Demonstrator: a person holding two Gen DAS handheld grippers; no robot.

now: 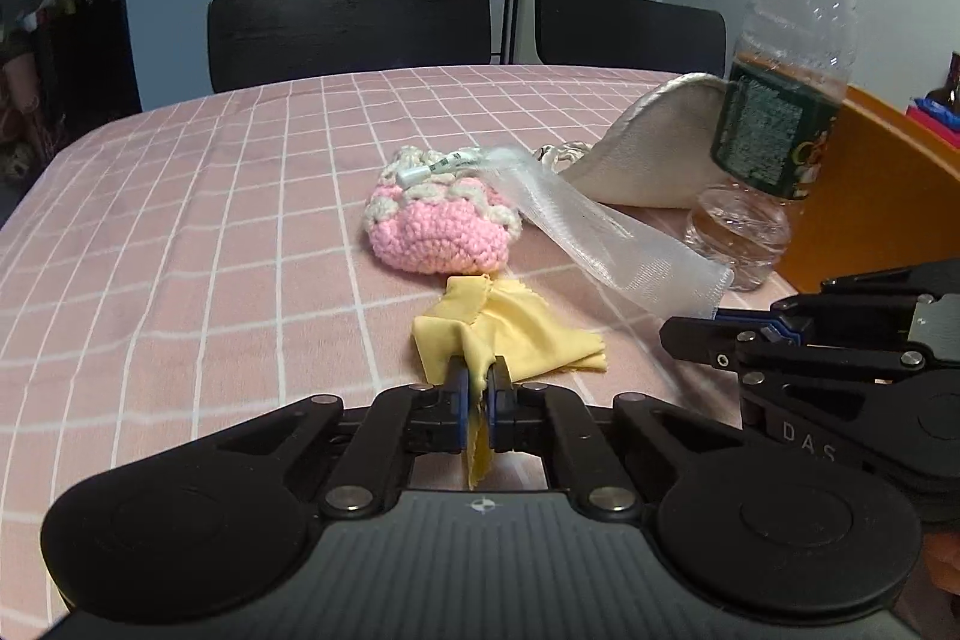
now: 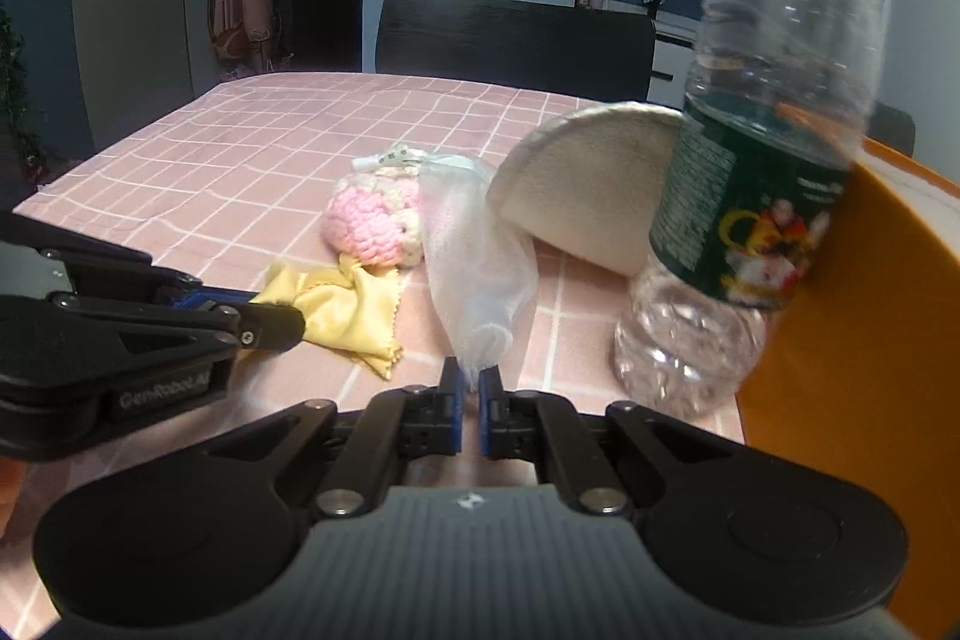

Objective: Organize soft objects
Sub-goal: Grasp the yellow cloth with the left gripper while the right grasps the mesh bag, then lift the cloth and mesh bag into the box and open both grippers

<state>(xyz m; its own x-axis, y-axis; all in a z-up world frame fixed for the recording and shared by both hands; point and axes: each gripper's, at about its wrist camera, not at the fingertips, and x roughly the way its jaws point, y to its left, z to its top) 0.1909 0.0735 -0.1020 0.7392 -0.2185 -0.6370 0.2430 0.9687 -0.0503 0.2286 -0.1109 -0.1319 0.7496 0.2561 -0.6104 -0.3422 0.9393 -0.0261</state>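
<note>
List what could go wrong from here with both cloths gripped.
1. The sheer ribbon in the right tongs lies over the pink crochet pouch; pulling may drag the pouch.
2. The plastic bottle stands close beside the right tongs and looks nearly empty, so it could tip.
3. The left tongs pinch only the yellow cloth's edge; it may slip.

Two matte black handheld grippers, the left gripper (image 1: 479, 382) stamped "GenRobot.AI" on its side and the right gripper (image 2: 471, 385) lettered "DAS", each with blue-padded fingers (image 2: 456, 400), silver pivot pins, ribbed grey bodies and round black housings behind the linkages.
</note>
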